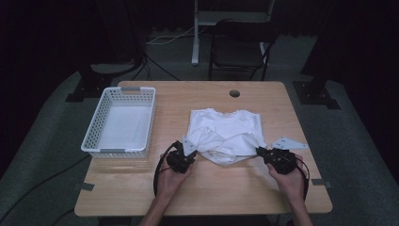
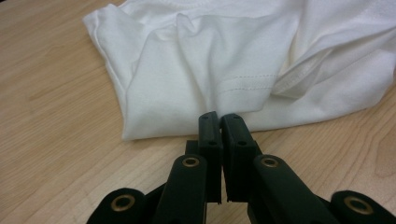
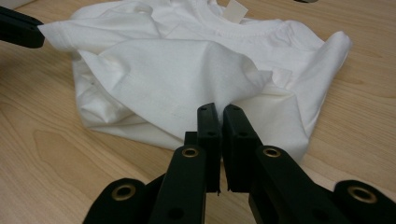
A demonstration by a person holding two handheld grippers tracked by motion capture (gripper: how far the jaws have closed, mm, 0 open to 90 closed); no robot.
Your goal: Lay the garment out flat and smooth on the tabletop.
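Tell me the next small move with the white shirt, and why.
Probably lift both grippers together and carry the near edge away, folding it toward the collar. The left gripper and right gripper each appear shut on a fold of the white T-shirt at its near corners, and the shirt lies rumpled on the table.

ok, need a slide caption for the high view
Both grippers, left and right, pinch a white T-shirt's near edge beside a white basket.
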